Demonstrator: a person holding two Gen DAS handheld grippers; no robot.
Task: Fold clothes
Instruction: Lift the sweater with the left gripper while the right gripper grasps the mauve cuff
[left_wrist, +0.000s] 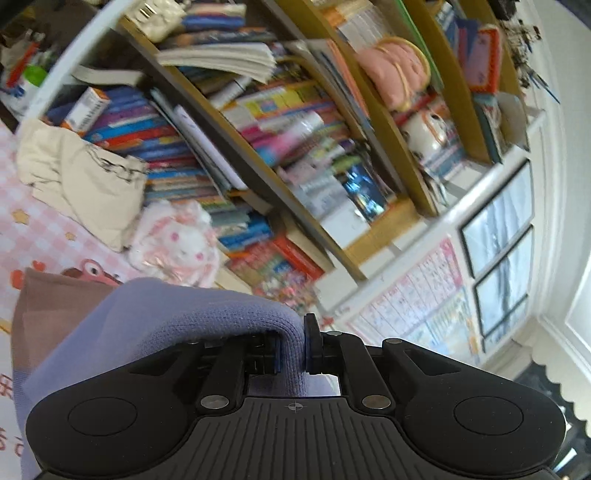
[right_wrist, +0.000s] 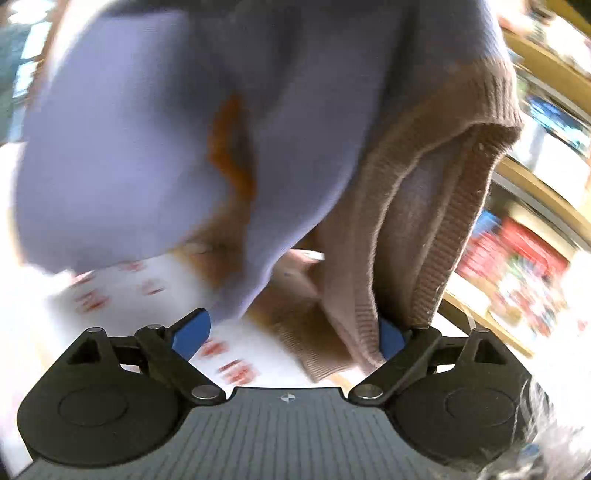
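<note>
While the left gripper (left_wrist: 293, 350) pinched a fold of the lavender sweater (left_wrist: 166, 325), its two fingers were pressed tight on the knit, and the cloth draped over the left side of the tool and hung down past it. Behind it stood a crowded bookshelf (left_wrist: 280, 122) packed with colourful books, with a cream cloth bag (left_wrist: 85, 177) and a pink-and-white plush toy (left_wrist: 177, 243) at its foot on a pink checked sheet (left_wrist: 44, 236).

In the right wrist view the sweater (right_wrist: 147, 129) hung lifted above a white surface with red marks (right_wrist: 155, 288), filling most of the frame, blurred. Its brown ribbed edging (right_wrist: 454, 206) drooped in a loop on the right. The right gripper (right_wrist: 293, 334) had its fingers spread wide apart; the brown edging lay against the blue pad of the right finger (right_wrist: 391, 341), and a lavender tip hung just beside the left pad, but nothing was clamped between them.
</note>
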